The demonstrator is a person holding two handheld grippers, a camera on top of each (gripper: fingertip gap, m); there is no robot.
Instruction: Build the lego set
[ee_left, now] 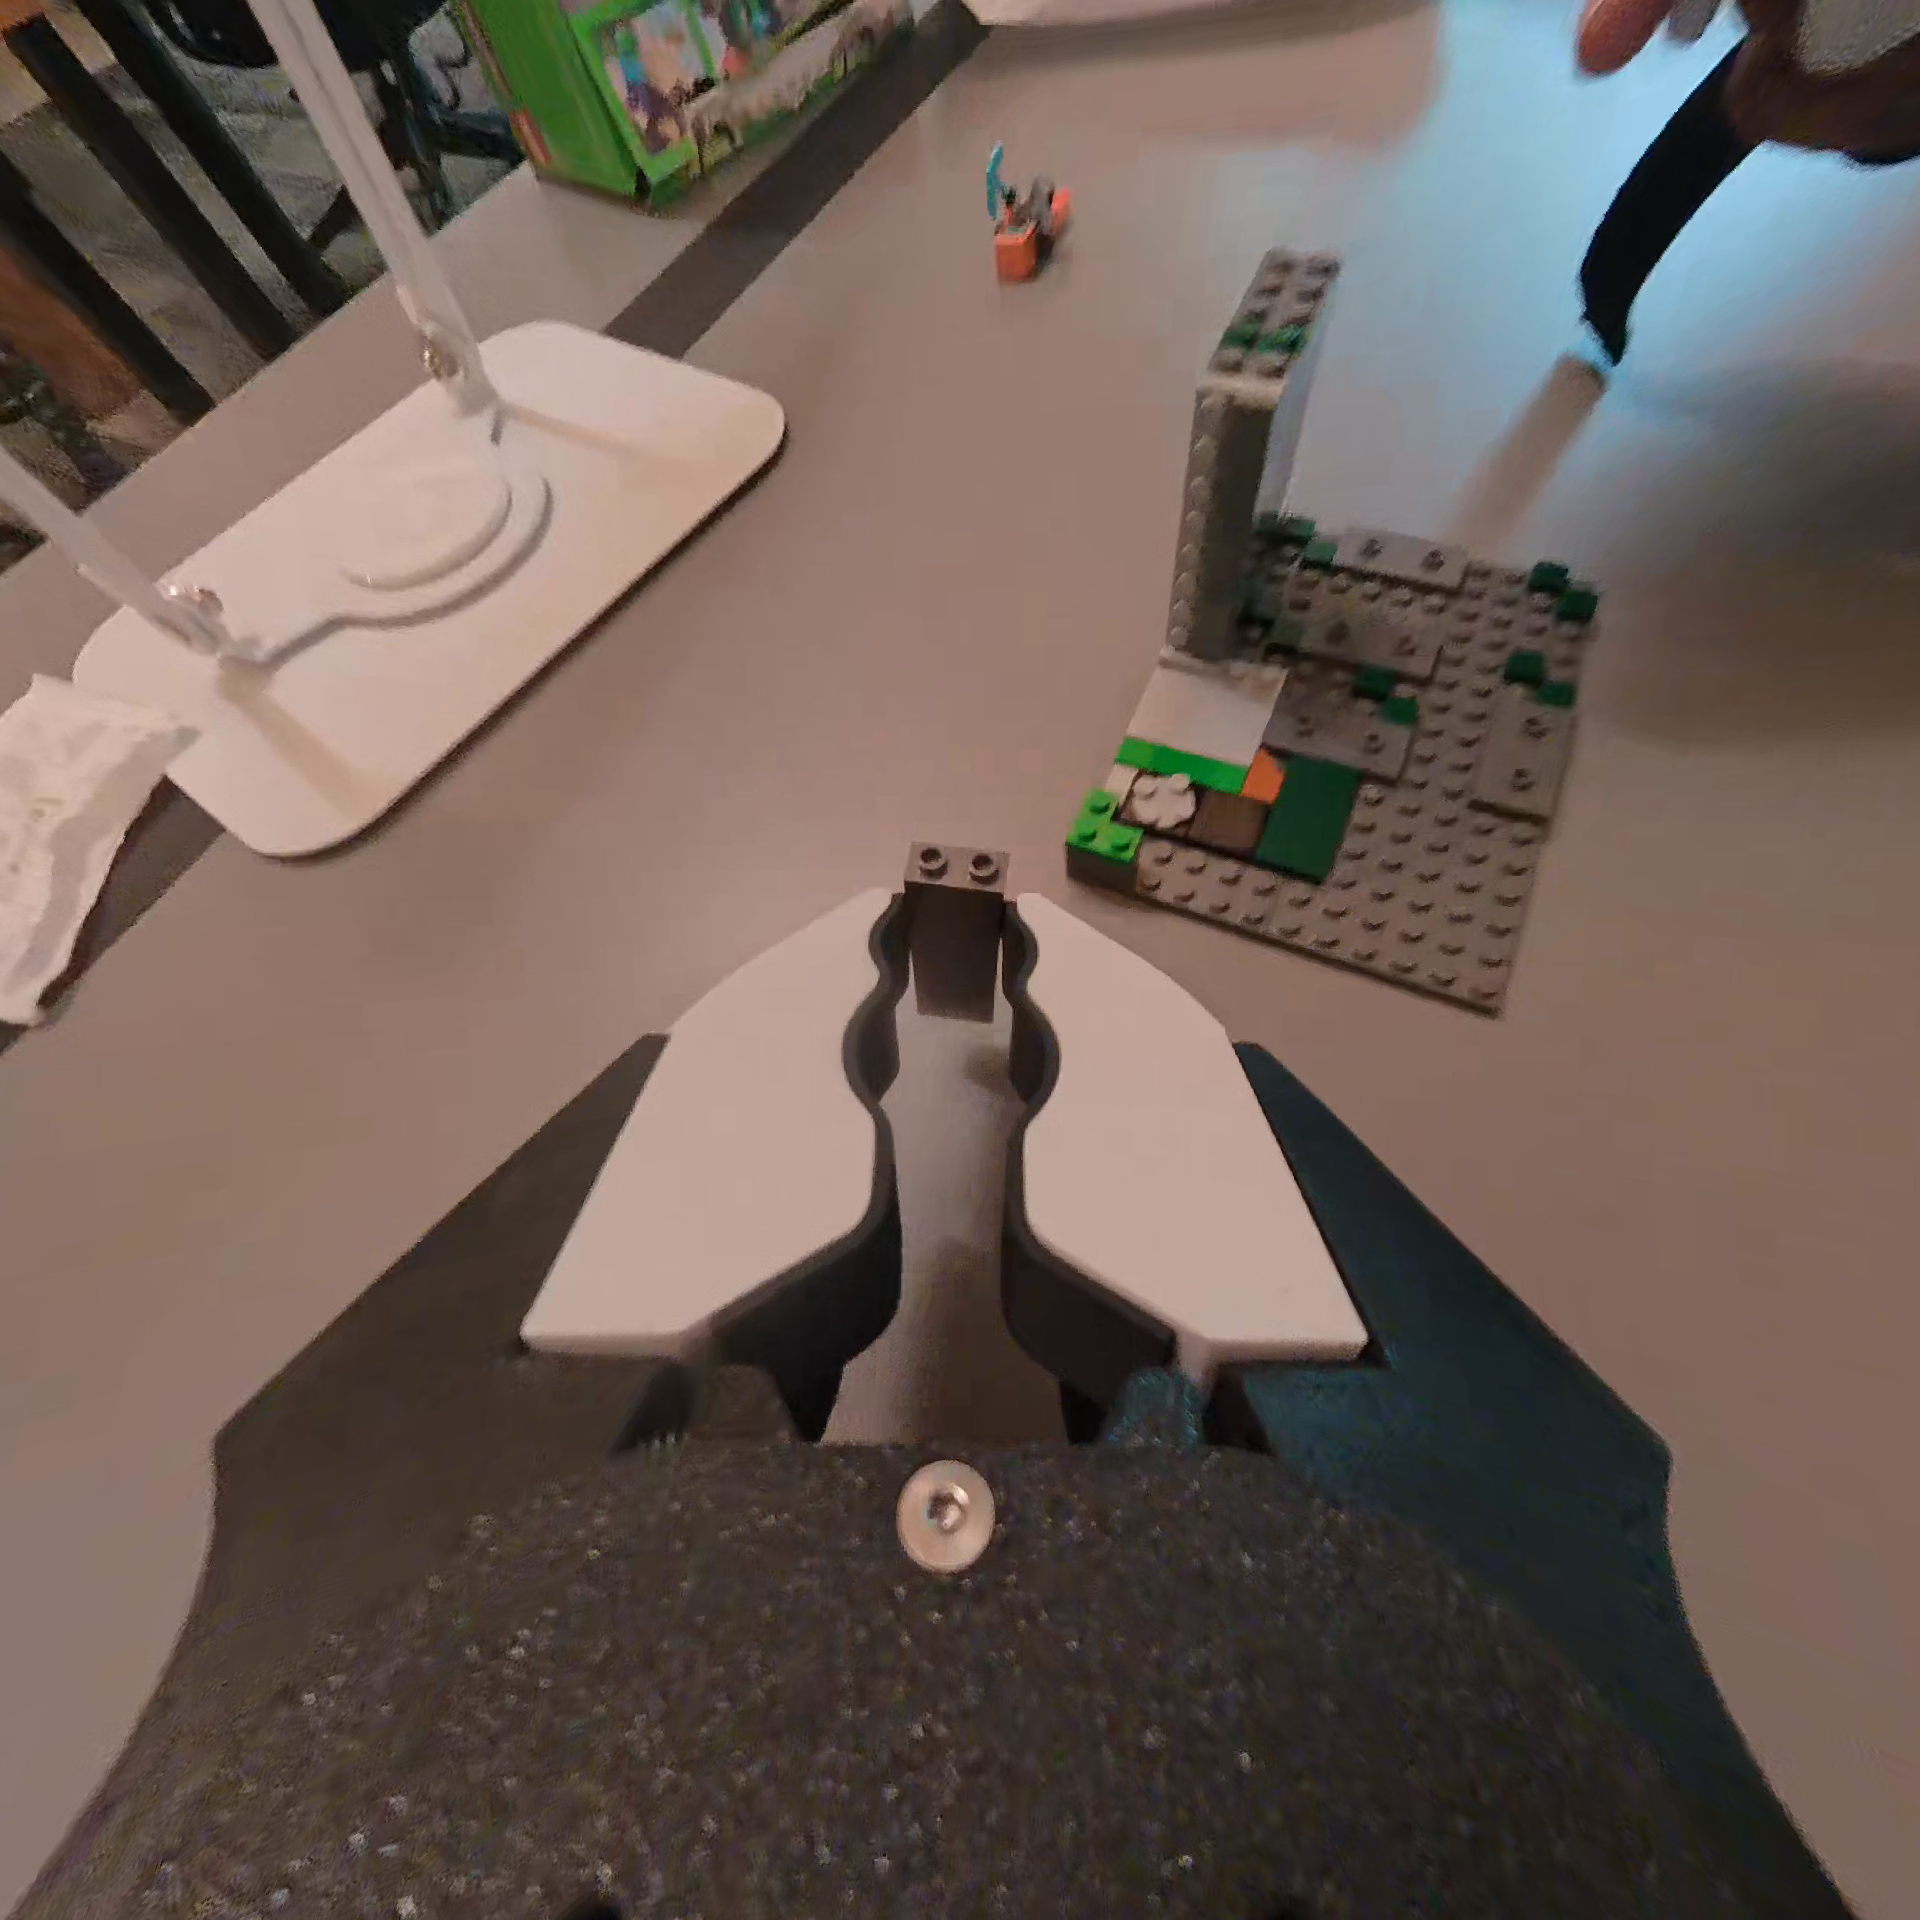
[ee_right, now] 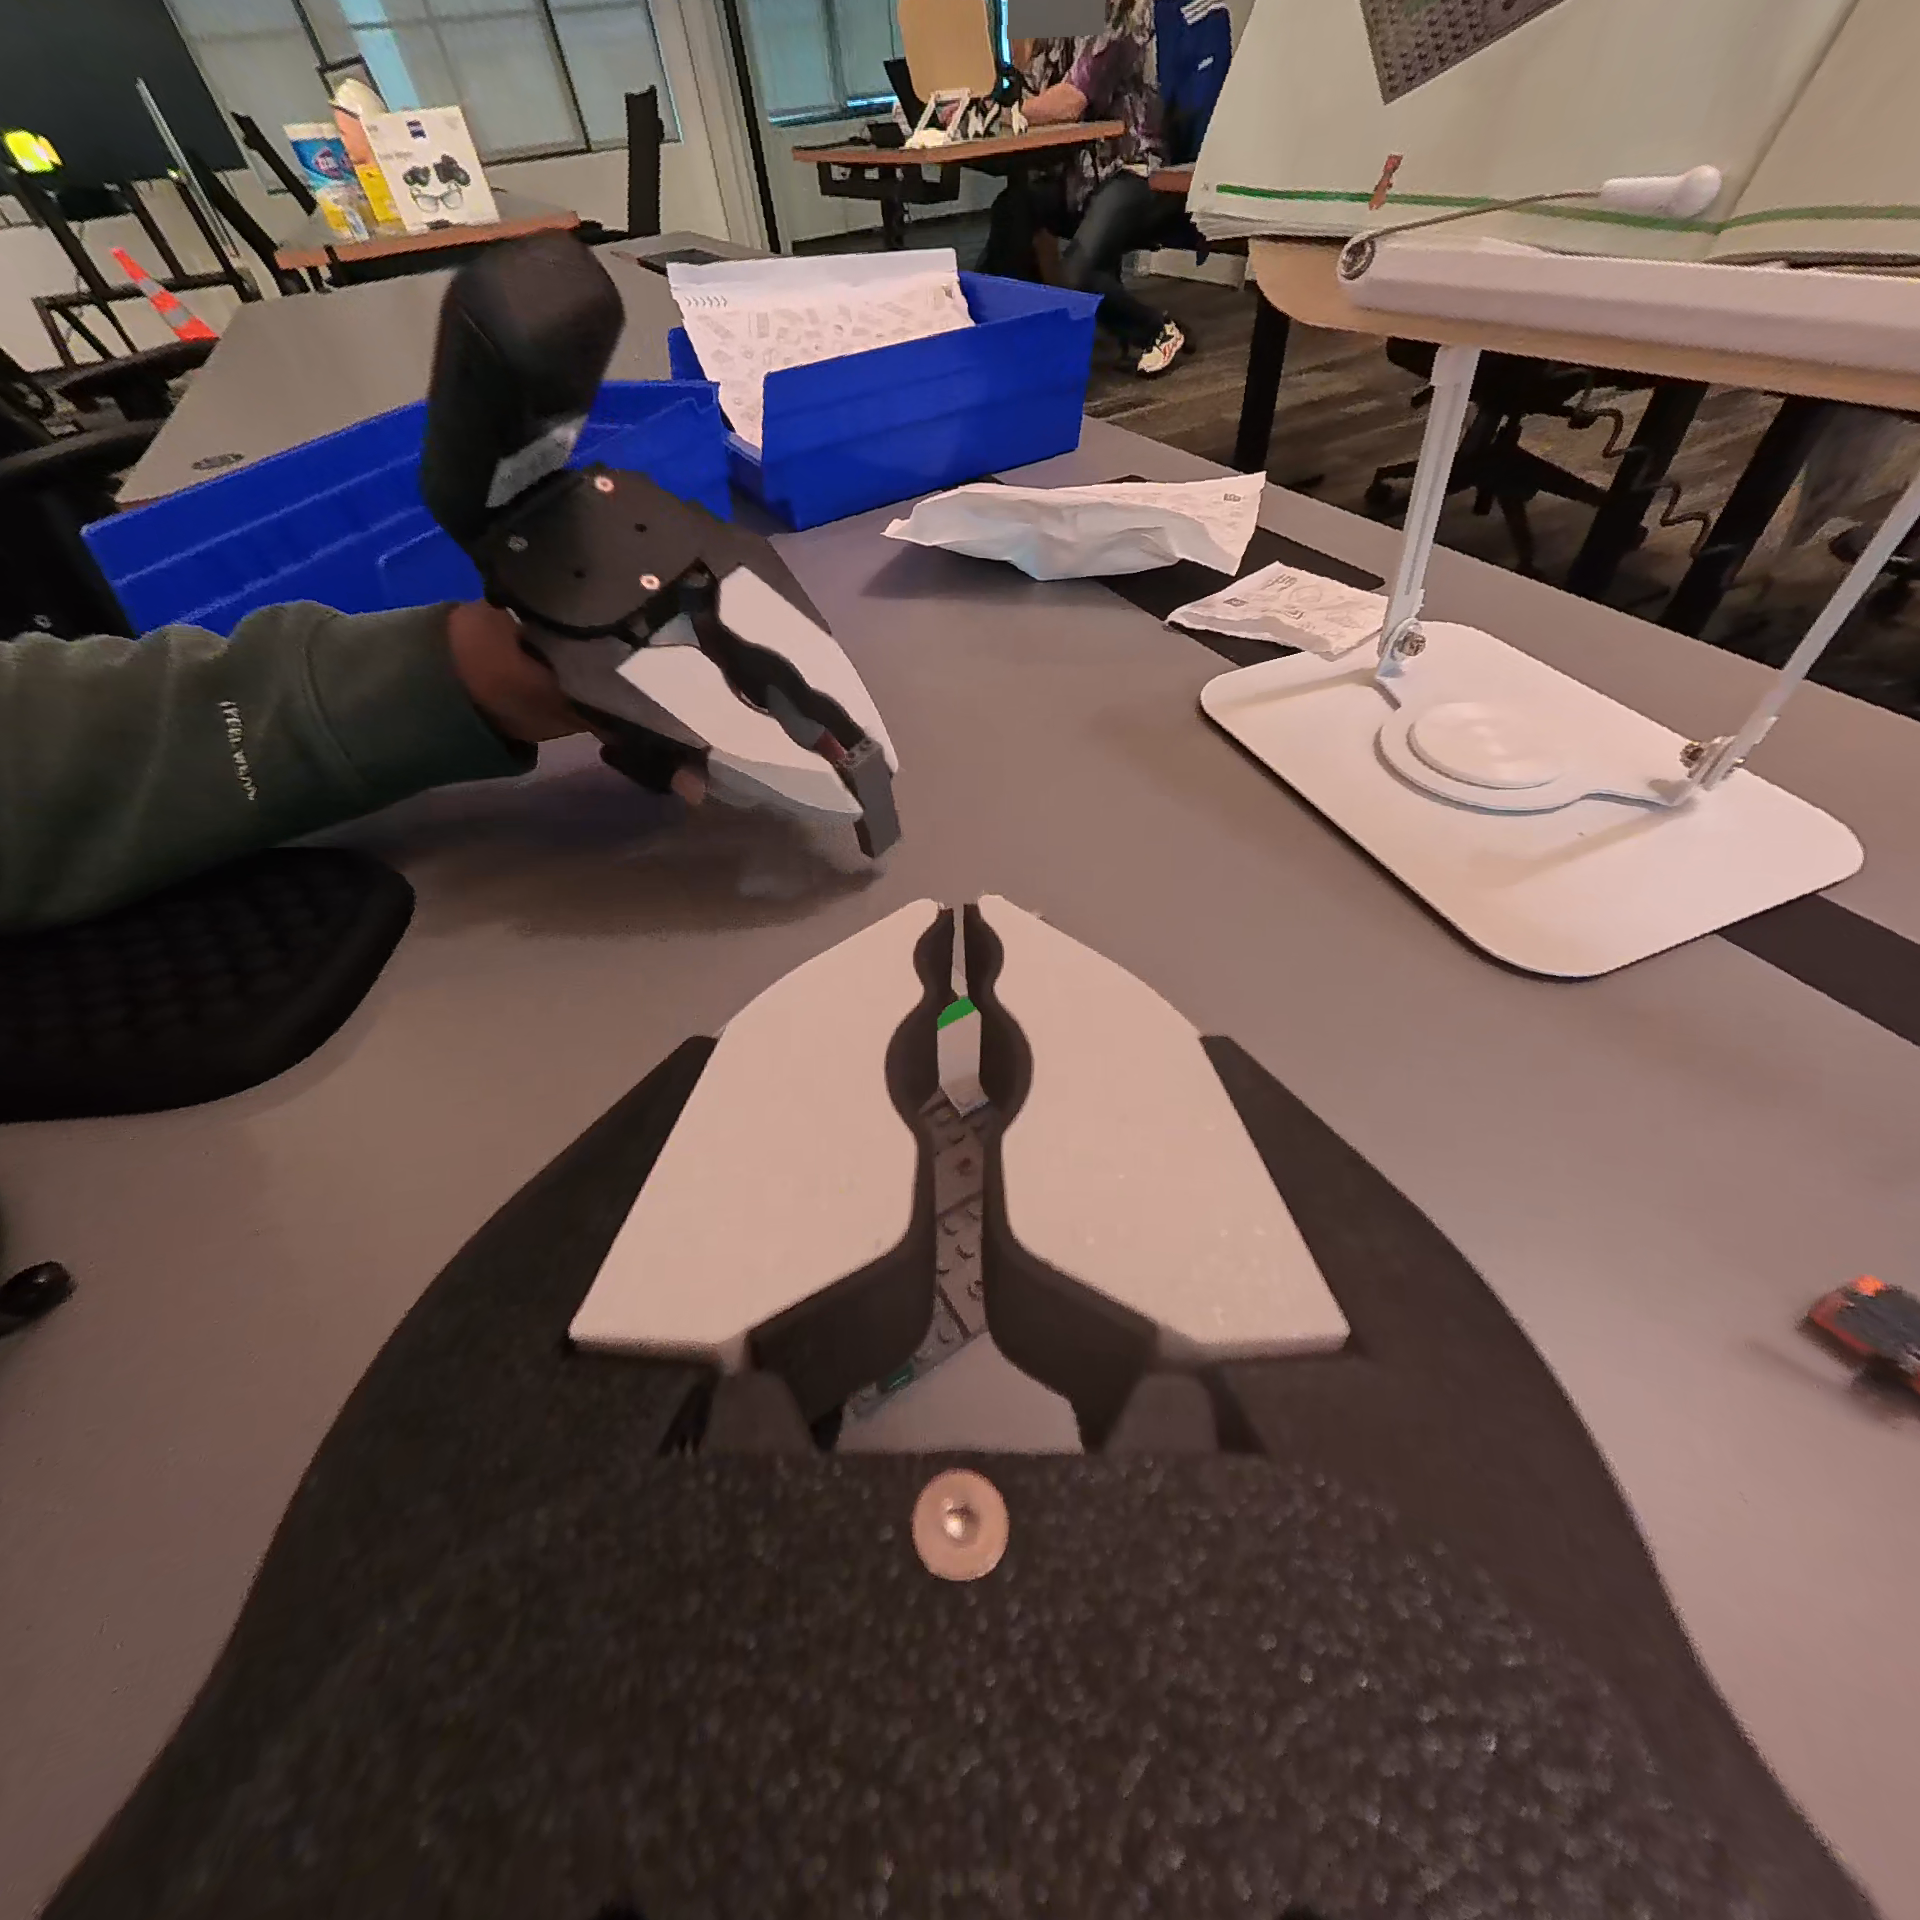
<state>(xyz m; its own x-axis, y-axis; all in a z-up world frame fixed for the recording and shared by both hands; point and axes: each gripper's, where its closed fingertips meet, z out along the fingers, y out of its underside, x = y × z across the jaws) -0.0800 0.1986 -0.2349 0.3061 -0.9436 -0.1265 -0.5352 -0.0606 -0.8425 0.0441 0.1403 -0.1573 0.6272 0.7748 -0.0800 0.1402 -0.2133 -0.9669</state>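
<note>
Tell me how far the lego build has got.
Partly done. A grey baseplate already carries flat tiles, green pieces and one upright grey wall. In hand: the left tongs grip a tall dark grey brick, apart from the model. The right tongs are nearly closed above the studded model; what they pinch is unclear. Left: seating that brick; a small orange figure lies apart.
</note>
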